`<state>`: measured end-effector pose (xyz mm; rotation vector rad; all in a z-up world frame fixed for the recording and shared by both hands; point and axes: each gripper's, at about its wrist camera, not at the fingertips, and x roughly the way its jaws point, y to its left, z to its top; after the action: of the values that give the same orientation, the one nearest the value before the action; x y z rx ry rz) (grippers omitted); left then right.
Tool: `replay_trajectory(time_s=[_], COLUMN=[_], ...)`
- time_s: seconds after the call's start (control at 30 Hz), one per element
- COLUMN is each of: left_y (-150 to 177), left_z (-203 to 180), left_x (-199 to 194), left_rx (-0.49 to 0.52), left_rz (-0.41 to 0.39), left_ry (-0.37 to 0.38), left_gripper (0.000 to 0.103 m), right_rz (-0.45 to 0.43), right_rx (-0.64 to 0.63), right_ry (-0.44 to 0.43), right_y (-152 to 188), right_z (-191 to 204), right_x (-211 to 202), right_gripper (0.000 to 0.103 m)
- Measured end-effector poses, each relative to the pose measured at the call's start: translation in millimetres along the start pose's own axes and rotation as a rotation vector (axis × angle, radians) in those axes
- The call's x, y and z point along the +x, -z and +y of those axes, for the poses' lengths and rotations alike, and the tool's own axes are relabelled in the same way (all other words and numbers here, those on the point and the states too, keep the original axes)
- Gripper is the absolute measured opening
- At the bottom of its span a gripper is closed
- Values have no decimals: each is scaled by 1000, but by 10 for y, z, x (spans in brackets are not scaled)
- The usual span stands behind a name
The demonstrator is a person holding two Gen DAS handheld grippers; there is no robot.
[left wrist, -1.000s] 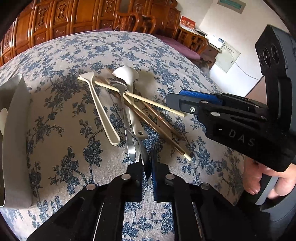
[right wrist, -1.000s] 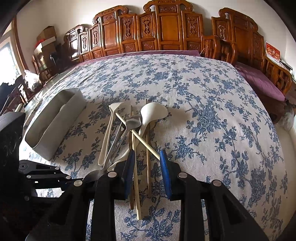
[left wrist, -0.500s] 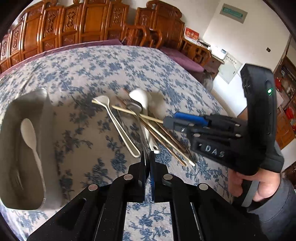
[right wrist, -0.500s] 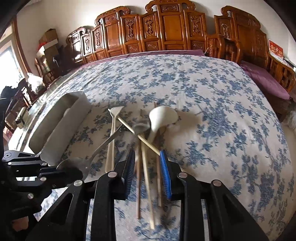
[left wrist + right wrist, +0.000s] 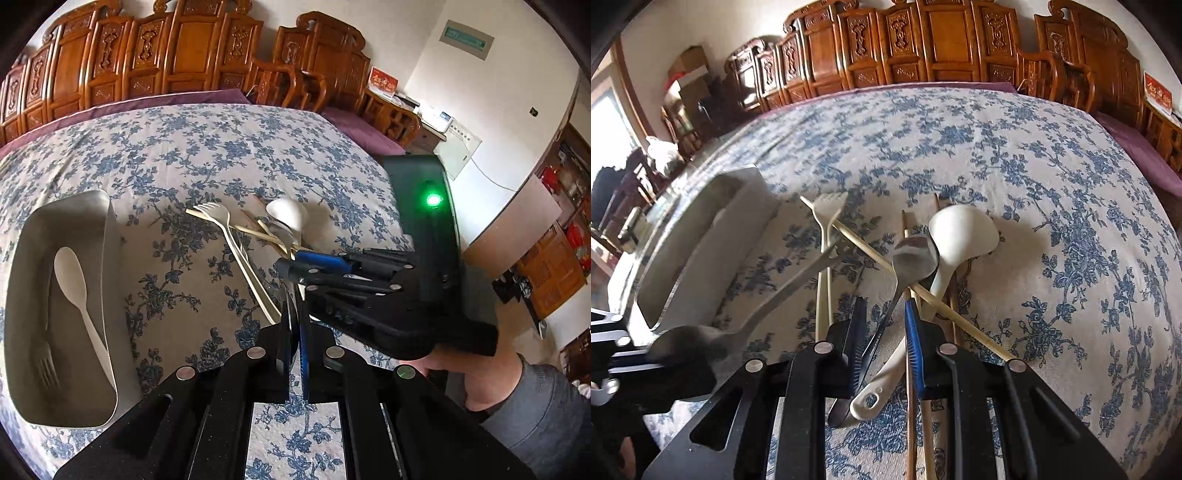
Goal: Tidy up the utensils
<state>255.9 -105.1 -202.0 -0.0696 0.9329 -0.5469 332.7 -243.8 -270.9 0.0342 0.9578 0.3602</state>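
Broad stretches of the flower-patterned worktop (image 5: 1052,155) lie bare beyond and to the right of the utensil pile (image 5: 916,258), so a hand-held gripper could pass there freely. To the left, the metal tray (image 5: 110,236) walls off that side, leaving only a strip of cloth between. Carved wooden chairs (image 5: 942,48) line the far edge.
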Motion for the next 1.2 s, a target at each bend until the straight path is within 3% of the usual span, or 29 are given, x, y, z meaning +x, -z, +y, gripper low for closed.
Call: replay_trajectory(time_s=[0.13, 0.37, 0.87, 1.03, 1.2], left_y=[1, -14, -177, -204, -191], left_z=[-9, -12, -58, -64, -39], left_x=[6, -22, -225, -281, -249], left_rx=[6, 12, 32, 36, 28], left_rz=[-2, -19, -94, -107, -93], left_ry=[-7, -8, 9, 1, 0], left_gripper=[2, 2, 2, 2, 2], right_rz=[-2, 6, -129, -50, -25], right_rx=[-6, -5, 74, 81, 98], right_ry=[32, 79, 31, 30, 28], right_y=[-19, -34, -144, -91, -66], right_z=[15, -45, -226, -254, -271], right_x=[47, 96, -310, -139, -58], right_gripper=[23, 7, 6, 6, 7])
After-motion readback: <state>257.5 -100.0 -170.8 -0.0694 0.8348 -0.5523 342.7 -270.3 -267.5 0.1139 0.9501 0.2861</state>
